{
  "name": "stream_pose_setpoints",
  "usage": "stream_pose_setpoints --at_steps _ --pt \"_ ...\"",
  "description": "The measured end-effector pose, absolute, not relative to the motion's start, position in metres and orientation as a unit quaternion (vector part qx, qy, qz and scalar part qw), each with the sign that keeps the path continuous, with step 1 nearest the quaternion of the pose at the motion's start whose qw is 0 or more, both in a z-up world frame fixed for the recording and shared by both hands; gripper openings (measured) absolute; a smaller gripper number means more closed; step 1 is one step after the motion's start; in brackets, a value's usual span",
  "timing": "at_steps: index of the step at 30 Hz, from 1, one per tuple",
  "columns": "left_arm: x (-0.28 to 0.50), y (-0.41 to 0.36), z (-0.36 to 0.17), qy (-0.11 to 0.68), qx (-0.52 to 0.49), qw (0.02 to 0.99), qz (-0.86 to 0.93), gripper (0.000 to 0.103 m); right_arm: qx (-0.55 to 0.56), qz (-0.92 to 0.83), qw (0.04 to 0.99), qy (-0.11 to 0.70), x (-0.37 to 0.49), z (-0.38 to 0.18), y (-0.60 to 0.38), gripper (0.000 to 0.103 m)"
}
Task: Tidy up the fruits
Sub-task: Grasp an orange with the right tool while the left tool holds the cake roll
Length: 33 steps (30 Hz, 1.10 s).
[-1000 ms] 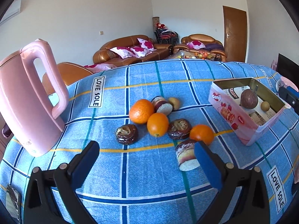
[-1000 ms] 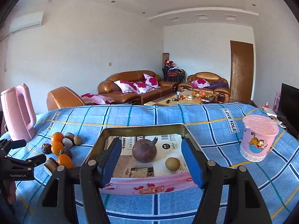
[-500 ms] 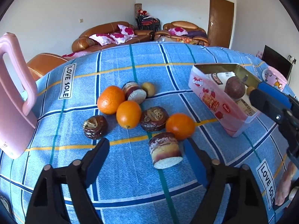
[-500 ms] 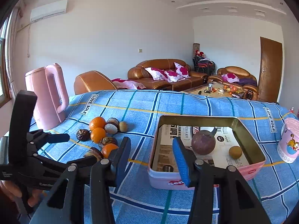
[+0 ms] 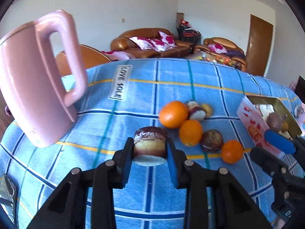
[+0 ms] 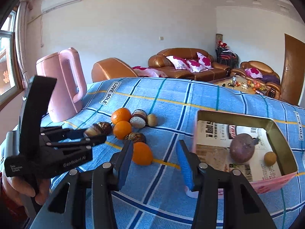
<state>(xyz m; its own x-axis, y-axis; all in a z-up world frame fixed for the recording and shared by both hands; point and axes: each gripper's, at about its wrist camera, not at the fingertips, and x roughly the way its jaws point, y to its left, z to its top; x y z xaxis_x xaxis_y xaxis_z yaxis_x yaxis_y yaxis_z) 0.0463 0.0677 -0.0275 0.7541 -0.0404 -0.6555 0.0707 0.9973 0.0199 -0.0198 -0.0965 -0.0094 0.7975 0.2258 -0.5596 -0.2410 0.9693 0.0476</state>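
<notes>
Blue plaid cloth (image 5: 144,190) covers the table; sofas (image 6: 188,64) at twelve o'clock. Left gripper (image 5: 149,150) clamps a cake (image 5: 149,145); right gripper (image 6: 154,160) gapes empty.

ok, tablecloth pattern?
The tablecloth is a blue plaid with white, navy, teal and yellow lines, plus "LOVE SOLE" labels; clearest in the right wrist view.

Right gripper (image 6: 154,160) hangs parted beside an orange (image 6: 142,153).

"LOVE SOLE" is printed on a white label on the tablecloth (image 6: 171,103), far left. "GenRobot.AI" and "Data Acquisition System" are marked on the left gripper (image 6: 95,133). The print in the tin (image 6: 236,114) is illegible.
</notes>
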Motion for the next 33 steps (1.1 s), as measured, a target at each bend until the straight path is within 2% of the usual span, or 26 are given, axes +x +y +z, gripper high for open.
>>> stream_pose_setpoints --at_steps 7,18,23,25,28,33 --pt "0.054 0.101 -0.027 0.351 -0.031 0.936 0.015 0.035 -0.047 0.148 0.917 0.368 0.018 -0.028 -0.065 0.049" --pt "0.057 0.09 -0.032 0.355 -0.014 0.935 0.007 0.035 -0.059 0.131 0.911 0.387 0.03 -0.033 -0.068 0.049" --pt "0.057 0.085 -0.033 0.35 -0.001 0.937 0.01 0.035 -0.101 0.109 0.905 0.398 0.031 -0.038 -0.058 0.049" --pt "0.056 0.085 -0.032 0.347 0.001 0.938 0.014 0.035 -0.112 0.106 0.9 0.407 0.031 -0.04 -0.055 0.048" --pt "0.055 0.086 -0.032 0.343 0.001 0.939 0.014 0.035 -0.116 0.093 0.902 0.405 0.029 -0.038 -0.058 0.034" --pt "0.049 0.084 -0.027 0.329 0.006 0.944 0.015 0.035 -0.086 0.115 0.924 0.356 0.012 -0.022 -0.067 0.033"
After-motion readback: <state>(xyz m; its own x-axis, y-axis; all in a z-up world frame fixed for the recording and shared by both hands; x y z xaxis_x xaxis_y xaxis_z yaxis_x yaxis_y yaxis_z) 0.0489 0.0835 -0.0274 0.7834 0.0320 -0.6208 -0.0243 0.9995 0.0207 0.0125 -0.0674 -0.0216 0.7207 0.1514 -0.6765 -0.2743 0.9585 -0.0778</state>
